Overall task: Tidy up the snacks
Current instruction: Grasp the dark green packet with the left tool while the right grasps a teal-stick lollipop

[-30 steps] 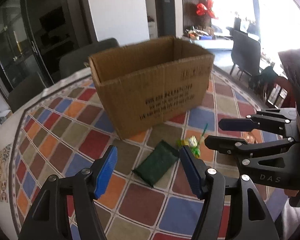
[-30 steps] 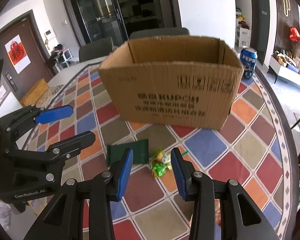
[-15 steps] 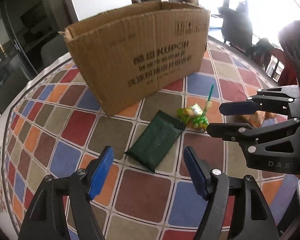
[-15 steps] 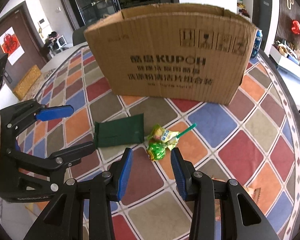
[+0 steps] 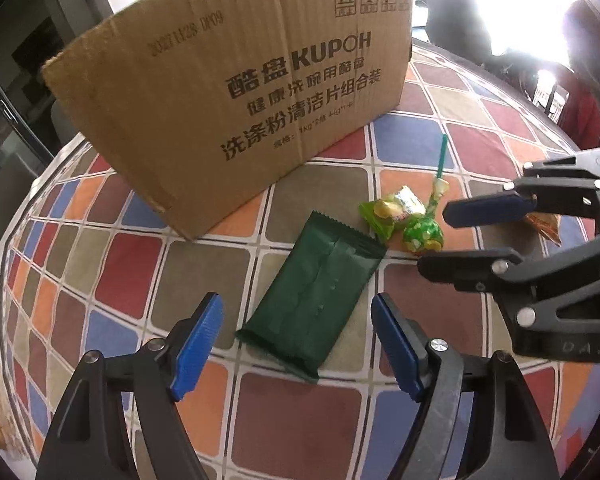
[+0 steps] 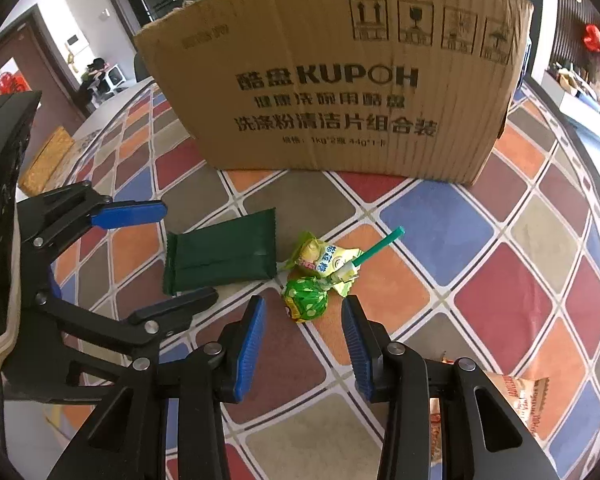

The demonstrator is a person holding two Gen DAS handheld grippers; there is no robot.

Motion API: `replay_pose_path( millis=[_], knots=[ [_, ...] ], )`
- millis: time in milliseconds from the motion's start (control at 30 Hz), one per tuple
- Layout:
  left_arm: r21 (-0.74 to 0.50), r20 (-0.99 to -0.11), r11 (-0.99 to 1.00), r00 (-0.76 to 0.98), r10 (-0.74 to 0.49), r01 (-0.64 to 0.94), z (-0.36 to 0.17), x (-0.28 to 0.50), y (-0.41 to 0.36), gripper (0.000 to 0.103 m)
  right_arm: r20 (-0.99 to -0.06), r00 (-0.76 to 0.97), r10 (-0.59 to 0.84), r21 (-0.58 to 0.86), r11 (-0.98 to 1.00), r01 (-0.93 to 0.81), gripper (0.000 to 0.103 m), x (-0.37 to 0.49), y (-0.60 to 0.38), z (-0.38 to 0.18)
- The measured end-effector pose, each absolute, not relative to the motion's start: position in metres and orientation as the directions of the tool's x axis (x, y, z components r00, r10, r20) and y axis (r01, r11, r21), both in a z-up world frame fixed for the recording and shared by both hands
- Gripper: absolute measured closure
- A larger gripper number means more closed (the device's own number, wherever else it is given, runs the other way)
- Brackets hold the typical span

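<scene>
L gripper (image 5: pixel 296 344) over green packet (image 5: pixel 314 294); R gripper (image 6: pixel 304 340) at lollipop (image 6: pixel 305 299).
Packet's long axis runs fwd between L jaws, just widened, nothing clamped; R jaws apart, untouching.

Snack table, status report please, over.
Left gripper open over dark green foil packet, jaws just widened. Right gripper open by green lollipop. Brown cardboard box behind; nothing in the way.
</scene>
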State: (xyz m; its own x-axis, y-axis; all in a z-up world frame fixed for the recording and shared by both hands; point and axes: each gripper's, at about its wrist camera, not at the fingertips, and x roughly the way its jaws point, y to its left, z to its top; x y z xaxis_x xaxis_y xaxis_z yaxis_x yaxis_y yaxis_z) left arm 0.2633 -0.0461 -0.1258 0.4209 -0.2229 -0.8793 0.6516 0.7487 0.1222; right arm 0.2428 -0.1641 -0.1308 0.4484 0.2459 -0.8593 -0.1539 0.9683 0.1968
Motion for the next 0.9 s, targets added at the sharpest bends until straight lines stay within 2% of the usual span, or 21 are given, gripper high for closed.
replay_pose_path(
  millis=[467,500,700,800,867,900],
  knots=[
    [0.107,-0.880,0.754,0.414,-0.231,0.648,-0.137,0.279,-0.060,0.027,-0.854,0.438,0.280,0.257,0.960,-0.112,0.063,0.255,-0.172,-0.142],
    [0.099,-0.880,0.757,0.412,-0.237,0.646,-0.138,0.279,-0.059,0.029,-0.854,0.440,0.279,0.257,0.960,-0.111,0.063,0.255,-0.173,-0.142],
    [0.008,-0.877,0.780,0.379,-0.295,0.626,-0.138,0.277,-0.048,0.055,-0.848,0.444,0.290,0.268,0.957,-0.114,0.064,0.253,-0.179,-0.141],
    [-0.008,-0.873,0.798,0.385,-0.299,0.602,-0.138,0.276,-0.042,0.058,-0.849,0.446,0.283,0.252,0.959,-0.130,0.067,0.249,-0.179,-0.141],
    [-0.018,-0.872,0.812,0.388,-0.298,0.584,-0.137,0.273,-0.038,0.058,-0.849,0.446,0.285,0.249,0.959,-0.138,0.076,0.248,-0.177,-0.142],
    [-0.020,-0.873,0.818,0.389,-0.294,0.574,-0.136,0.272,-0.038,0.059,-0.848,0.441,0.295,0.259,0.955,-0.142,0.077,0.247,-0.177,-0.142]
  ],
)
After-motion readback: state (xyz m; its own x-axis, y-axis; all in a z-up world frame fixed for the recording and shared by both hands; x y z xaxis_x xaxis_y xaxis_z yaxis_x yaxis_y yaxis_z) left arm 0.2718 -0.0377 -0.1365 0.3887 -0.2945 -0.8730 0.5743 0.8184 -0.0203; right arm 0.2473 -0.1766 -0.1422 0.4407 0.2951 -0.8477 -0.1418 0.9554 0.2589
